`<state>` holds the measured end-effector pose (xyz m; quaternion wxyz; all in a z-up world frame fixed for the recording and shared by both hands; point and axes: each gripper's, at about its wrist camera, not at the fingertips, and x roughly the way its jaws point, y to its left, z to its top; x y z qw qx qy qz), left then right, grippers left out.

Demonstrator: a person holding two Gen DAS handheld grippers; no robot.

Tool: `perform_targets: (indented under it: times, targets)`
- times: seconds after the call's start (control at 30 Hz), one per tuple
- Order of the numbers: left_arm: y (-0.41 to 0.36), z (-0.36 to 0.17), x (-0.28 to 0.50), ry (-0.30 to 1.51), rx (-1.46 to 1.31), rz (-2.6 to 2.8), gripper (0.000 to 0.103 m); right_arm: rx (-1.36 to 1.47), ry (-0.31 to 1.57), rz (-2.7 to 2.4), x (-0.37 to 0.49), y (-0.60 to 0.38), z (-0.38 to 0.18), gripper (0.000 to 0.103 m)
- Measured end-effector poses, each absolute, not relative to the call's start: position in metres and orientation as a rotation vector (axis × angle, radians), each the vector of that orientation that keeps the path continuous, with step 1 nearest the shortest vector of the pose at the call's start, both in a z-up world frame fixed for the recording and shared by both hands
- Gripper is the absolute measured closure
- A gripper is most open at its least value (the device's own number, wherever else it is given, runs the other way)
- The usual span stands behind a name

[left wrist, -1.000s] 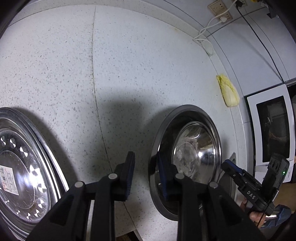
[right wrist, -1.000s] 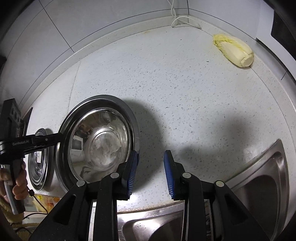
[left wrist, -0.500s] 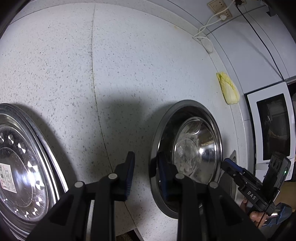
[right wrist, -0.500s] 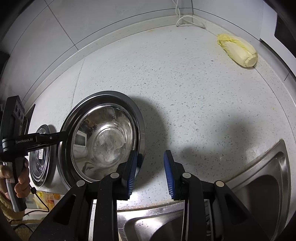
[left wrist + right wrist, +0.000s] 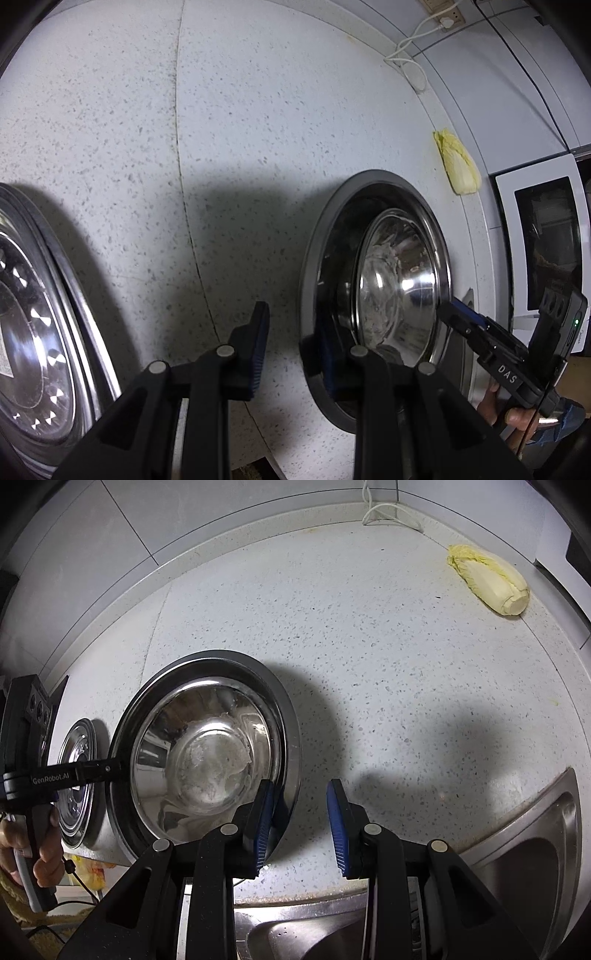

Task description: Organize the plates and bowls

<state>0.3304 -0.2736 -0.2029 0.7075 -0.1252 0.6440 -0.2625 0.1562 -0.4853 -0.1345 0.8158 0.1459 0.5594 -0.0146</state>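
A large steel bowl [image 5: 391,280] stands on the speckled counter, also in the right wrist view [image 5: 207,768]. My left gripper [image 5: 291,347] is open with the bowl's near rim between its fingers; its right finger [image 5: 325,354] is inside the rim. My right gripper [image 5: 301,827] is open with the bowl's opposite rim between its fingers; its left finger [image 5: 264,823] is over the bowl. A steel plate with a sticker [image 5: 33,332] lies left of the bowl, also in the right wrist view [image 5: 75,782].
A napa cabbage [image 5: 487,579] lies at the back right of the counter, near a white cable [image 5: 388,513]. A steel sink [image 5: 517,867] is at the front right. A white microwave [image 5: 543,243] stands beyond the cabbage.
Both grippers have moved in closer around the bowl's rim from opposite sides. The bowl has stayed put.
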Motion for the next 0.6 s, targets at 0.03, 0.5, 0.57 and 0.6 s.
perform_targets:
  times: [0.03,0.5,0.57,0.6]
  targets:
    - [-0.274,-0.205,0.331,1.436,-0.288,-0.589,0.079,0.316,1.193,-0.029,0.156,-0.486,-0.135,0.076]
    - [-0.285,-0.208,0.332,1.444,-0.299,-0.636,0.091,0.398,1.2,0.038,0.161,-0.495,-0.138,0.09]
    - [-0.284,-0.209,0.332,1.449,-0.307,-0.636,0.091,0.426,1.202,0.047,0.162,-0.497,-0.139,0.091]
    - [-0.284,-0.21,0.332,1.45,-0.31,-0.635,0.091,0.437,1.203,0.052,0.163,-0.499,-0.139,0.093]
